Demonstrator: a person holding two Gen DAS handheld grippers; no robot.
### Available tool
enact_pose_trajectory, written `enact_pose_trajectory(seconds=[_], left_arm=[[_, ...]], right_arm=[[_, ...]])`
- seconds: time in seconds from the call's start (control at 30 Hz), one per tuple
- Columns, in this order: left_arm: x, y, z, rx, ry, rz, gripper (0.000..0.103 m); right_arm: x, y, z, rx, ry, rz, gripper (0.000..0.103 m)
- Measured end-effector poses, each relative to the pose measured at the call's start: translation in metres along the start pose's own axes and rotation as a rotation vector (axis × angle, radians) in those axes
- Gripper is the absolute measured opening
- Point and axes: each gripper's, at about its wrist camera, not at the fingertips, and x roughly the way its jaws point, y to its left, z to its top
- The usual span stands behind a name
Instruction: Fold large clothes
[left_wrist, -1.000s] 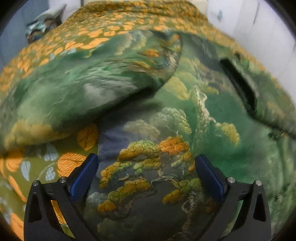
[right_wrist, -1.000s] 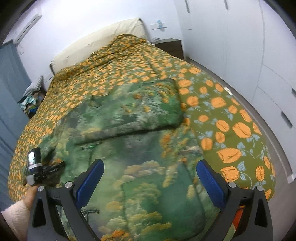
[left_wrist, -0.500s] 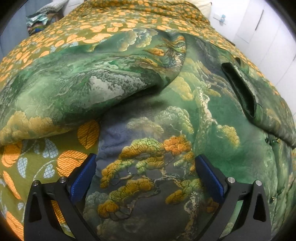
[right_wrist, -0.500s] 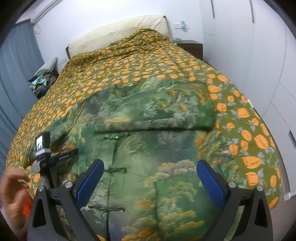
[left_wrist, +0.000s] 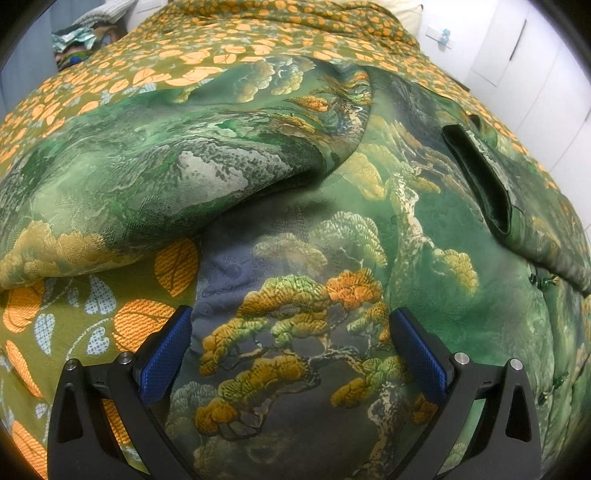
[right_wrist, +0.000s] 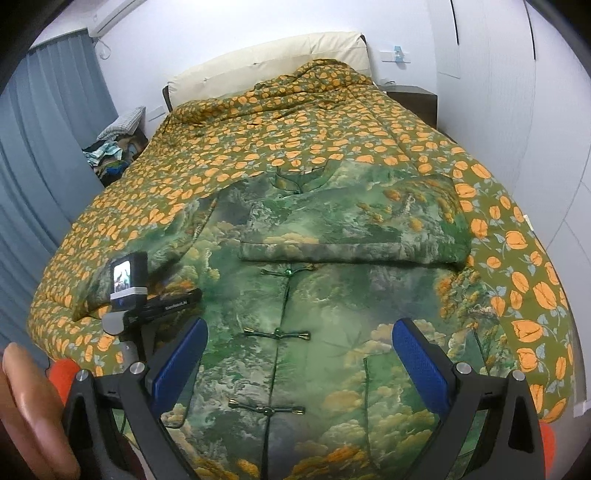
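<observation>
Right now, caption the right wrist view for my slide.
Open right claw above a green landscape-print jacket, one sleeve folded across, on an orange-leaf bedspread.

Black tongs (left_wrist: 291, 347), blue textured pads (left_wrist: 164, 360), silver screws (left_wrist: 461, 357).

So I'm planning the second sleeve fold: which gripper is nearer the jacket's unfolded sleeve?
Left. The left gripper hangs open low over the jacket, right beside the unfolded sleeve. The right gripper is open above the jacket's front, farther off.
</observation>
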Motion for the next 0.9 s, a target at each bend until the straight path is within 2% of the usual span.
enact_pose_trajectory(seconds=[0.67,0.9], left_arm=[[0.0,0.001,0.0,-0.001,0.0,0.0,0.103],[0.0,0.0,0.0,-0.001,-0.001,0.0,0.103]], right_arm=[[0.012,-0.006,-0.003,0.018,0.037,-0.02,0.099],[0.018,-0.034,-0.009,0.05,0.039,-0.075,0.099]])
